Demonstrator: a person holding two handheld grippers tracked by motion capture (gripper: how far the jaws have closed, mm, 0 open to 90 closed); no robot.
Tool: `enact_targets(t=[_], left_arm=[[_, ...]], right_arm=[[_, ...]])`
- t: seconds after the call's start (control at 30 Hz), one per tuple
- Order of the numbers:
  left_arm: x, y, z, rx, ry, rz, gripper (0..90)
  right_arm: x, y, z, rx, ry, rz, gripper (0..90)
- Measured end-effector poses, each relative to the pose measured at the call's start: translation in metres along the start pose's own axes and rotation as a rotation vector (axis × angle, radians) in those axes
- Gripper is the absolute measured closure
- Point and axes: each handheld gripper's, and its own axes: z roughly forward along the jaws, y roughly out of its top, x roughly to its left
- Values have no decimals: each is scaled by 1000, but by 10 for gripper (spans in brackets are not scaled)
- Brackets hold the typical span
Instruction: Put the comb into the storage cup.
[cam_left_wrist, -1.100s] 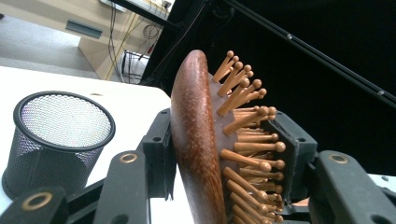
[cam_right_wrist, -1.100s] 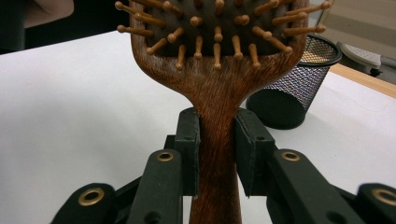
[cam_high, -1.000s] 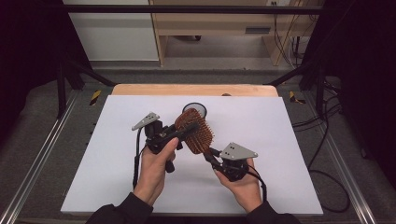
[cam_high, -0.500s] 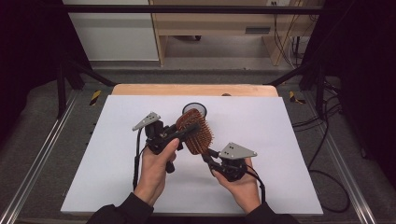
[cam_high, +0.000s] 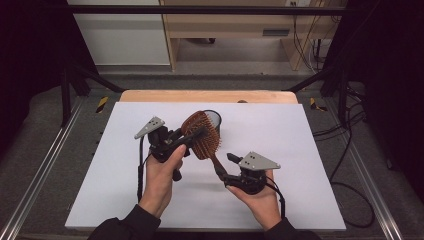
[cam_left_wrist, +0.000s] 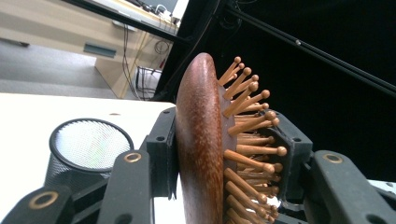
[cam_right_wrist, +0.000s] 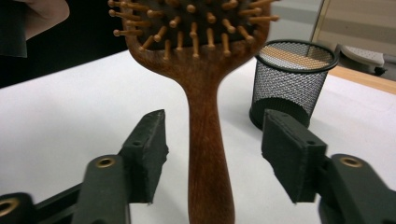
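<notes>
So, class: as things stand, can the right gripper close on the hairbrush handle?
Probably yes. The right gripper is open with the hairbrush handle already standing between its fingers, nothing else in the gap. The left gripper holds the brush head, well away from the handle.

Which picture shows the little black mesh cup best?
The right gripper view: the mesh cup stands whole on the table, rim to base. The left gripper view shows its rim and upper wall behind a jaw. The high view has the hairbrush hiding most of it.
</notes>
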Motion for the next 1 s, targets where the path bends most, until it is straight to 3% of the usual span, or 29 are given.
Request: enact_targets(t=[0.33,0.6,1.0], left_arm=[[-1,4,-2,-3,12,22,517],[-3,4,-1,2,13,42,517],[-3,4,0,2,12,43,515]], right_arm=[[-1,-5,5,-39,-33,-43,224],[-4,-6,6,-30,5,-25,141],[-3,-7,7,-30,3,-18,69]])
